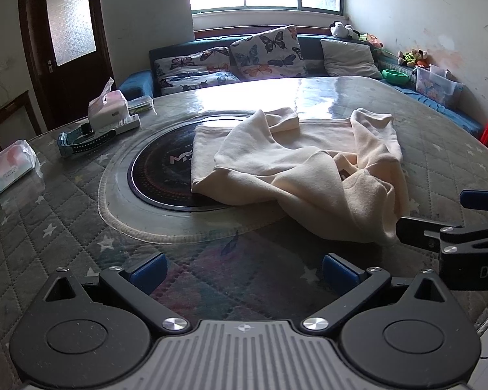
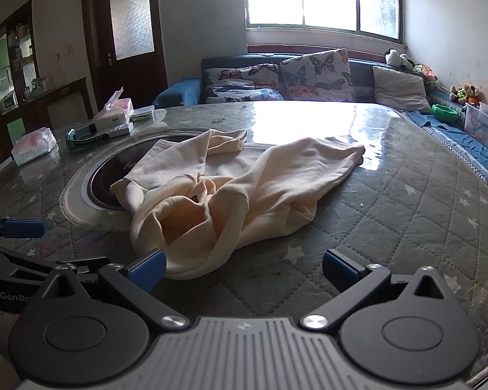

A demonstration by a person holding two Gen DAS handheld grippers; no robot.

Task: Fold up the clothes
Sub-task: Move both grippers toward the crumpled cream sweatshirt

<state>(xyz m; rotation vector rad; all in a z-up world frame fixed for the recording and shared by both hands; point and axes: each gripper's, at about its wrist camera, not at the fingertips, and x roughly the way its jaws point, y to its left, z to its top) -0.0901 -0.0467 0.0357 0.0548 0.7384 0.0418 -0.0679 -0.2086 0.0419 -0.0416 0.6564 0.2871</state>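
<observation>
On the quilted table (image 1: 65, 227), at 12 o'clock from both grippers, a cream garment (image 1: 296, 169) lies crumpled, partly over a dark round hotplate (image 1: 159, 175). The left gripper (image 1: 242, 271) hovers with jaws spread wide, holding nothing, short of the cloth. The right gripper (image 2: 242, 269) is equally wide open; its left pad (image 2: 148, 268) sits at the garment's near hem, though contact cannot be told. A tissue box (image 1: 107, 105) stands at 10 o'clock.

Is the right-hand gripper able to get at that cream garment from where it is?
Probably yes. The right gripper is open, and the cream garment's near edge lies right by its left pad, with only bare quilted table cover around.
</observation>
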